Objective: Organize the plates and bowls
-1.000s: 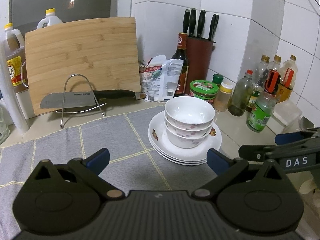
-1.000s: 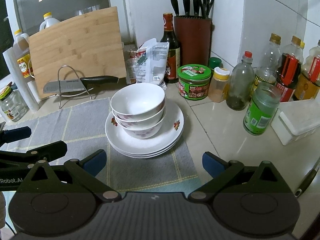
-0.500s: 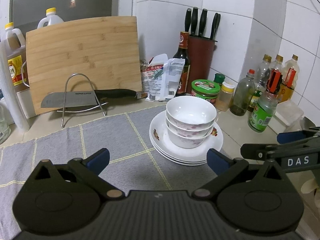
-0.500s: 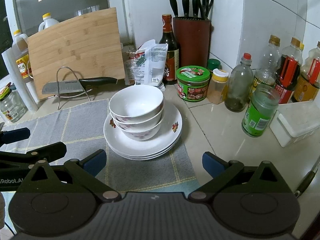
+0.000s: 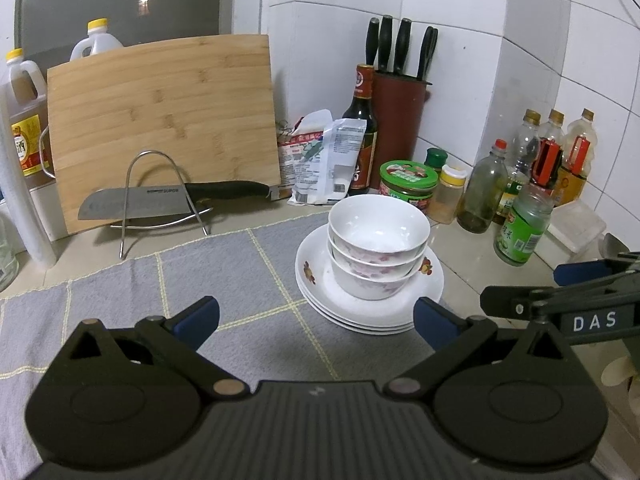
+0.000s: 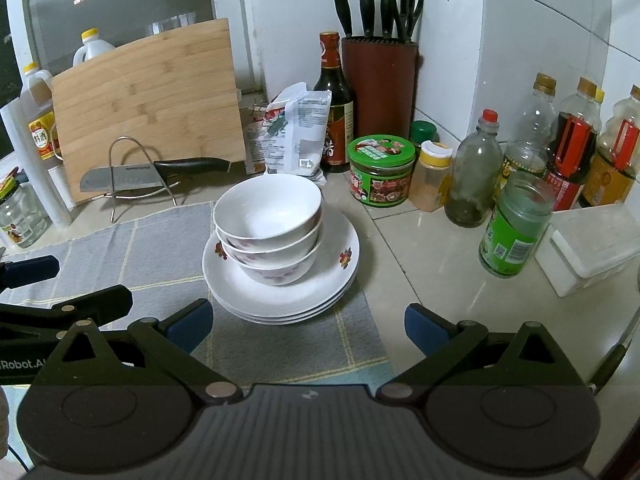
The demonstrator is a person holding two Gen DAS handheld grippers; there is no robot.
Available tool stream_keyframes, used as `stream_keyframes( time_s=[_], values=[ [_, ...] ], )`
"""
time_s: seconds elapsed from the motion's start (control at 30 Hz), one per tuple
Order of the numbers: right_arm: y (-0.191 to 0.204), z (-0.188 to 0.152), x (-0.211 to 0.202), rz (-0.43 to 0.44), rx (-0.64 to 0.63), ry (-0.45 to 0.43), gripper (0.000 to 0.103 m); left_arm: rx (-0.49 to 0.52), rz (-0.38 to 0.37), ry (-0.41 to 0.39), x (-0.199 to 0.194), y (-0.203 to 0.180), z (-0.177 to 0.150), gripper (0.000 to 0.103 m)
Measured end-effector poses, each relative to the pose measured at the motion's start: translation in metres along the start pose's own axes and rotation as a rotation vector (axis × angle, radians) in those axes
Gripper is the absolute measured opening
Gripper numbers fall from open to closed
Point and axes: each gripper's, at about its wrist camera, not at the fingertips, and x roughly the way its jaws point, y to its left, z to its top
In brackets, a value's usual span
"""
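Three white bowls point(image 5: 378, 240) point(image 6: 269, 228) with faint floral prints are nested on a stack of white plates point(image 5: 430, 292) point(image 6: 340, 276) with red flower marks, at the right edge of a grey checked cloth point(image 5: 224, 272) point(image 6: 160, 248). My left gripper point(image 5: 316, 318) is open, its blue fingertips just short of the plate stack and left of it. My right gripper point(image 6: 308, 322) is open too, hovering near the stack's front rim with nothing between its fingers. Each gripper shows at the edge of the other's view.
A bamboo cutting board point(image 5: 164, 128) leans at the back with a cleaver point(image 5: 172, 200) on a wire rack. A knife block point(image 6: 380, 84), sauce bottle point(image 6: 334, 108), green-lidded jar point(image 6: 380, 176), several bottles point(image 6: 476, 176) and a white plastic box point(image 6: 596, 248) crowd the tiled corner.
Both grippers have drifted slightly; the stack sits a little further right in the left view and a little left in the right view. Nothing was grasped.
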Motion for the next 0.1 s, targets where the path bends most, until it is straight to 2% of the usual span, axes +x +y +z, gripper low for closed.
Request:
stream_keyframes(
  time_s=[0.1],
  values=[
    [0.0002,0.0005,-0.0002,-0.004,0.0,0.001,0.103,-0.001,0.0,0.001,-0.0001,-0.0001,0.0003,0.102]
  ],
)
